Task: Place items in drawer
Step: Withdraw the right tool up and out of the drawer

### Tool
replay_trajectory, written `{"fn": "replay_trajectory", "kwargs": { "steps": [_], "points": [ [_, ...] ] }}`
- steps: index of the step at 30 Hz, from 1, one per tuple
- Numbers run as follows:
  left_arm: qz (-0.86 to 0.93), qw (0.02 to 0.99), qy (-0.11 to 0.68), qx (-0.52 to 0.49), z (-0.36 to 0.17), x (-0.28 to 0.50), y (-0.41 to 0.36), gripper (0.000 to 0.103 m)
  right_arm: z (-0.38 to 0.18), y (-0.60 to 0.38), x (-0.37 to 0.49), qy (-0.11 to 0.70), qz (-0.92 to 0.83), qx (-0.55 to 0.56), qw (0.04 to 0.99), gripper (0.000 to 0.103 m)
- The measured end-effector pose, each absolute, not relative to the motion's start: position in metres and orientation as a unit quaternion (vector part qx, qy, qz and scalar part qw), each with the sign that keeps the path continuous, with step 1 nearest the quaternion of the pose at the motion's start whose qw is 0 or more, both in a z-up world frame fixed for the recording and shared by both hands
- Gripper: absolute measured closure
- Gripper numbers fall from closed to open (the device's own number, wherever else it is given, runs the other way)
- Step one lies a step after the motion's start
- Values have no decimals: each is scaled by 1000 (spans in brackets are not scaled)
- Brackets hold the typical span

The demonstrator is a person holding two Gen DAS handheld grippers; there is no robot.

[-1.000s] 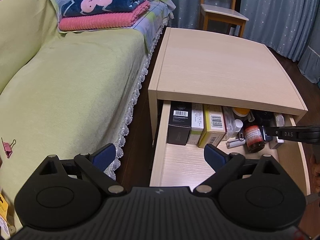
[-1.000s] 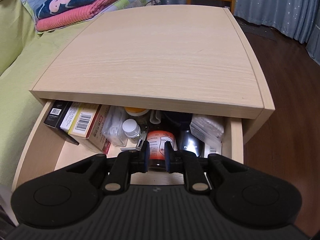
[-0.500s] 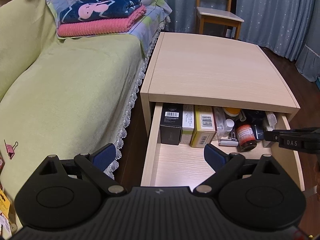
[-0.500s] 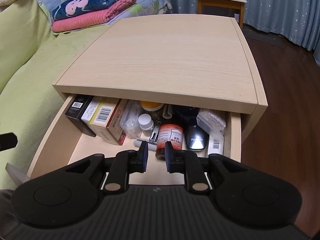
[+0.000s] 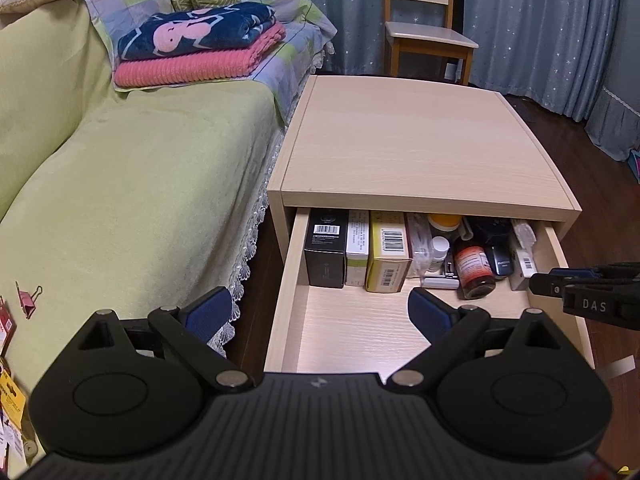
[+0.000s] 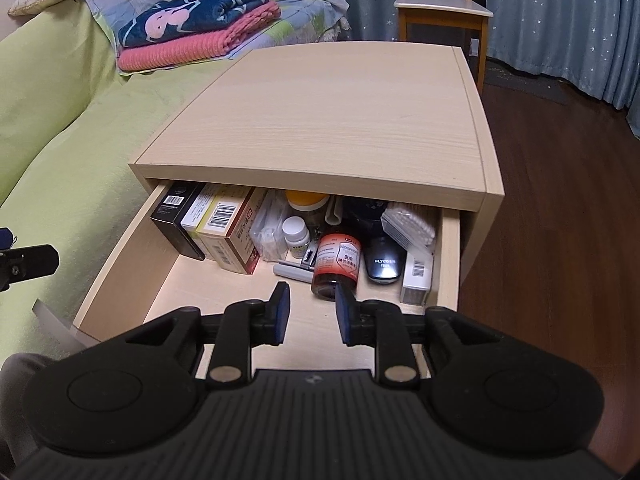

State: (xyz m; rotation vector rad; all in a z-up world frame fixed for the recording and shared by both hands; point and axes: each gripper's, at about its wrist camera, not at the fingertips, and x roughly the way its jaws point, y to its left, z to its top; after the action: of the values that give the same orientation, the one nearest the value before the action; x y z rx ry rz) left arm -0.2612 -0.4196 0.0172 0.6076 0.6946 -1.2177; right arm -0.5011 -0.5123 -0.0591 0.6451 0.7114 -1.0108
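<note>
The pale wooden drawer (image 5: 286, 280) (image 6: 120, 264) stands pulled out of a low cabinet. At its back sit a black box (image 5: 325, 256) (image 6: 176, 216), a yellow box (image 5: 388, 256), a white pill bottle (image 6: 295, 232), a black shaver (image 6: 384, 260) and a brown bottle (image 5: 474, 268) (image 6: 336, 264) lying with its cap toward me. My right gripper (image 6: 312, 300) (image 5: 540, 284) hovers just in front of the brown bottle, open and holding nothing. My left gripper (image 5: 320, 308) is wide open and empty above the drawer's front left corner.
A green-covered sofa (image 5: 140, 184) runs along the cabinet's left side, with folded towels (image 5: 200, 48) at its far end and a pink binder clip (image 5: 28, 300) near me. The cabinet top (image 5: 420, 144) is bare. A wooden chair (image 5: 428, 36) stands behind, with dark floor to the right.
Both grippers have drawn back from the drawer. The right gripper's fingers have spread apart, and the brown bottle lies in the drawer clear of them.
</note>
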Motion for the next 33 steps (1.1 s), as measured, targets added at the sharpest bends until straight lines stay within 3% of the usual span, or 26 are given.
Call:
{"fn": "replay_trajectory", "kwargs": {
  "steps": [18, 21, 23, 26, 33],
  "points": [
    [-514, 749, 331, 256, 13, -242, -374, 7, -32, -447, -554, 255, -467, 225, 817, 72],
    [-523, 739, 346, 247, 11, -237, -365, 7, -29, -433, -567, 245, -463, 210, 826, 57],
    [-524, 742, 341, 242, 10, -233, -356, 7, -30, -426, -577, 252, -461, 205, 826, 41],
    [-518, 752, 327, 241, 8, -228, -341, 7, -33, -416, -592, 266, -458, 203, 824, 33],
    [-519, 751, 306, 269, -5, -221, -323, 7, -48, -402, -618, 304, -457, 215, 808, 32]
  ]
}}
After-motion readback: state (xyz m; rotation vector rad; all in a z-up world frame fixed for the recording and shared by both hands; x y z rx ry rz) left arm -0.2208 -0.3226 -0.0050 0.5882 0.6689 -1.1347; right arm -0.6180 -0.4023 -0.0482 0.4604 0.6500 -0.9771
